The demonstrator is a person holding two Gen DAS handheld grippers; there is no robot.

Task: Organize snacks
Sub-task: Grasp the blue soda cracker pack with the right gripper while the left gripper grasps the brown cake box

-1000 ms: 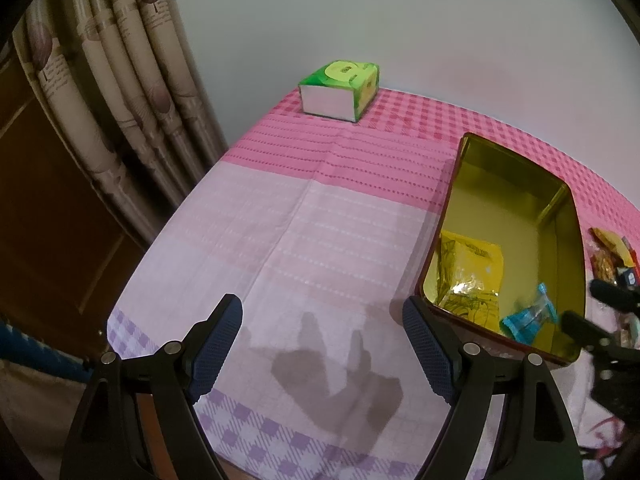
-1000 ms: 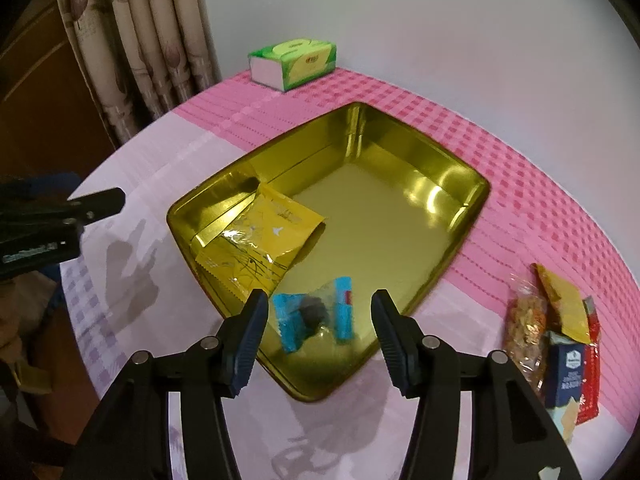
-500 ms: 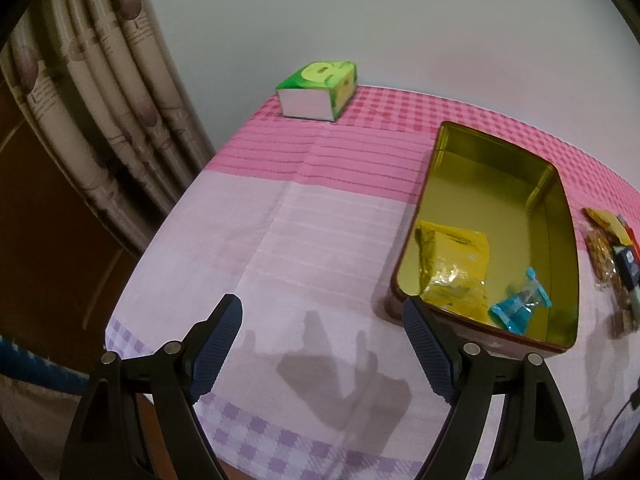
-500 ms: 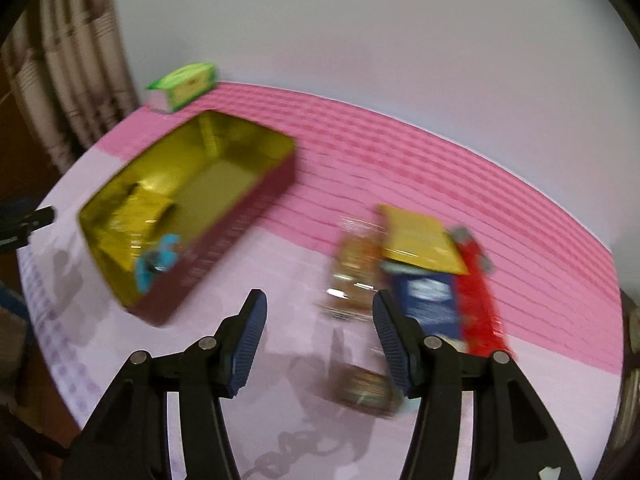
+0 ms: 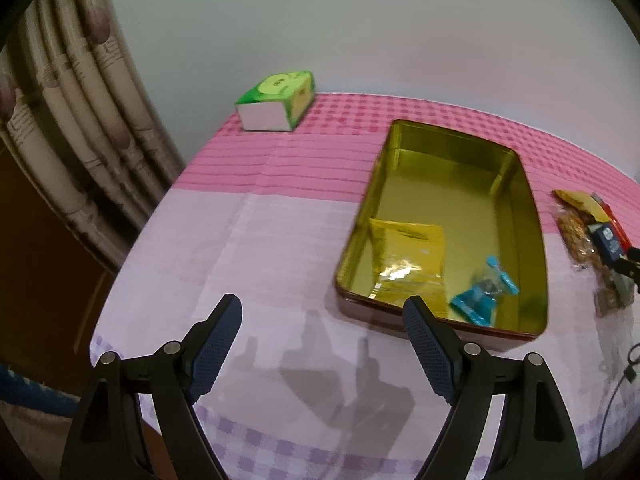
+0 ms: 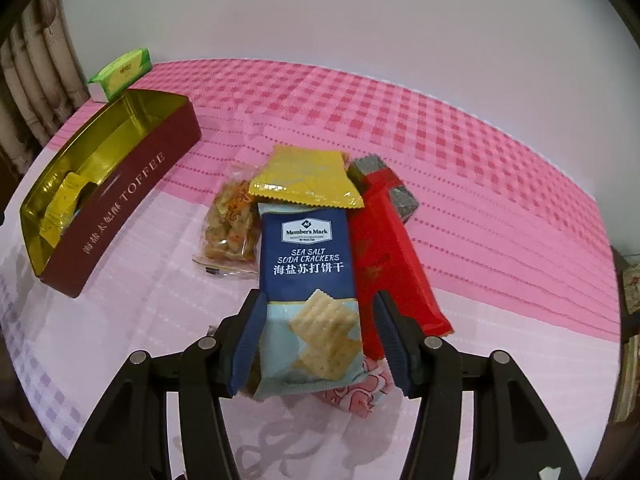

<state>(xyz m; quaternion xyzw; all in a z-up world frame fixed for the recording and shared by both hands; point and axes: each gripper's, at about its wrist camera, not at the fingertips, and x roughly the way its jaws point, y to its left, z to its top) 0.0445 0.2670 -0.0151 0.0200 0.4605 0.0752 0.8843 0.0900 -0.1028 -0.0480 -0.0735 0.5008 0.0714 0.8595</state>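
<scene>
Straddling the cracker packet with your right gripper, jaws apart, unclamped | centre it, then close gently | left gripper open, empty.

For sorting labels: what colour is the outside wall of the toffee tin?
Dark red, with pale lettering, on the toffee tin; the inside is gold. The right wrist view shows it best.

The toffee tin is metal, mirror-glossy gold inside, matt maroon outside. The cracker packet and red pouch look like shiny plastic film. A woven checked cloth covers the surface; the green box seems cardboard.
</scene>
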